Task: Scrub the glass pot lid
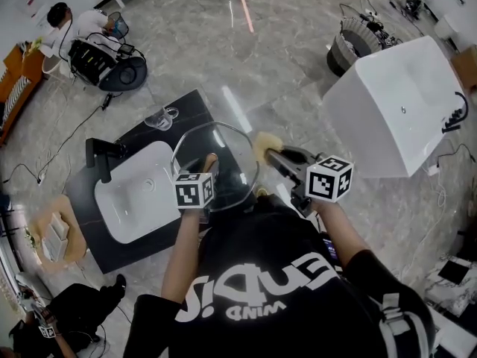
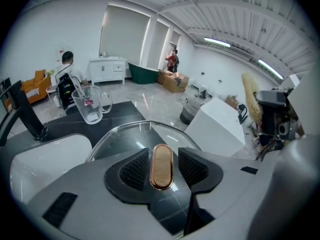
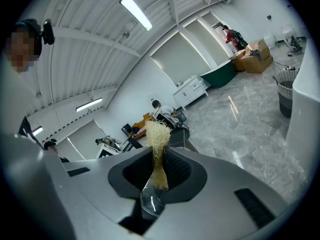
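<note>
In the head view the round glass pot lid (image 1: 223, 144) hangs over the right edge of a black counter (image 1: 175, 107). My left gripper (image 1: 208, 164) is shut on the lid's oblong wooden handle (image 2: 162, 167), which sits upright between the two black pads (image 2: 136, 170). The glass (image 2: 125, 136) spreads out beyond the jaws. My right gripper (image 1: 277, 155) is shut on a scrub brush, whose straw-coloured bristles (image 1: 265, 146) are beside the lid's right rim. In the right gripper view the bristles (image 3: 157, 136) stick out past the jaws. From the left gripper view the brush (image 2: 251, 100) stands off to the right, apart from the glass.
A white basin (image 1: 141, 192) with a black tap (image 1: 100, 155) sits in the counter, a glass mug (image 2: 91, 104) at its far end. A large white tub (image 1: 399, 107) stands to the right. People sit at upper left (image 1: 74, 24) and lower left (image 1: 45, 323). Cables cross the floor.
</note>
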